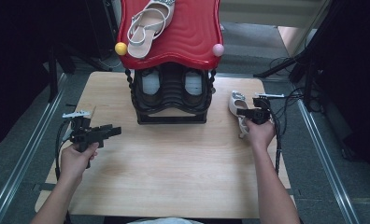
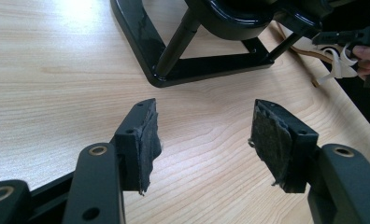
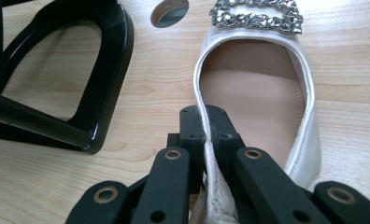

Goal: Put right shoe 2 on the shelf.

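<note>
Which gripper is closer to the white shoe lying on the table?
Right. The right gripper has its fingers shut on the side wall of the white shoe; the left gripper hangs open beyond the black rack.

Light wooden table (image 1: 174, 177) on grey carpet (image 1: 328, 196) — metal floor rails (image 1: 22, 154) alongside.

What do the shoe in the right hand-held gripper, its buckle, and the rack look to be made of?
White shoe: smooth satiny upper, looks like leather or synthetic; soft sheen, thin rim pinched by the right hand-held gripper.
Buckle: silvery, sparkling facets, probably metal set with rhinestones.
Rack's black frame: glossy, with sharp highlights; lacquered metal or plastic, can't tell which.
Rack's red top: shiny, rippled, likely moulded plastic.
</note>
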